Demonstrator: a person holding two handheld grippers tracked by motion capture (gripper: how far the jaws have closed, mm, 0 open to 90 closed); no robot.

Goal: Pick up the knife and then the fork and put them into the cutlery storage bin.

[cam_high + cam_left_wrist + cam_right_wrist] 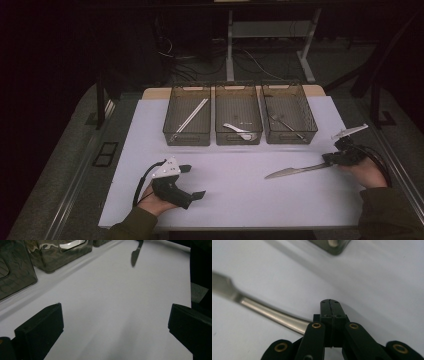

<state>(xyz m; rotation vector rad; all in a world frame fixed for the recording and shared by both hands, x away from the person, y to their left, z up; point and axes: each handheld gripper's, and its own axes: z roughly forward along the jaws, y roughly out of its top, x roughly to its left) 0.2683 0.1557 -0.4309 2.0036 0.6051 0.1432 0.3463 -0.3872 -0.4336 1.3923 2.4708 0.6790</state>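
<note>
One knife [298,171] lies on the white table [235,192], long axis running left–right with a slight tilt: blade tip toward table centre, handle toward the right edge. Right gripper [334,159], jaws pressed together, meets the handle end; the right gripper view shows the handle [274,315] passing beside the closed jaws, so a grip cannot be confirmed. Left gripper [195,182] rests near the front edge, jaws wide apart, holding nothing. Three mesh bins [239,121] line the far side; bare tabletop separates them from the knife.
</note>
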